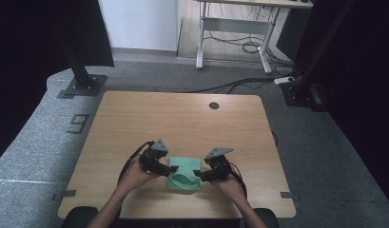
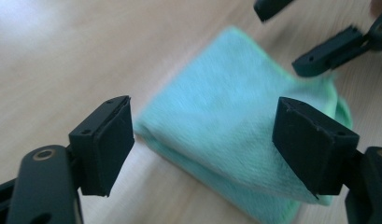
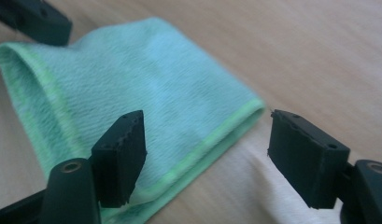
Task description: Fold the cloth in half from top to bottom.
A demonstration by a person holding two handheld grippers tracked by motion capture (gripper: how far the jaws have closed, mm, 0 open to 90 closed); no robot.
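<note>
Two grippers flank my folded green cloth [image 1: 184, 175], which lies flat near the table's [image 1: 182, 118] front edge. Left gripper [image 1: 164, 167] and right gripper [image 1: 201, 175] both stand with jaws apart, gripping nothing, one at each end, probably because the fold is set.

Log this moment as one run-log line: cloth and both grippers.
cloth: green, folded, on table | left gripper: jaws open, cloth not gripped | right gripper: jaws open, over cloth edge, no grip
</note>
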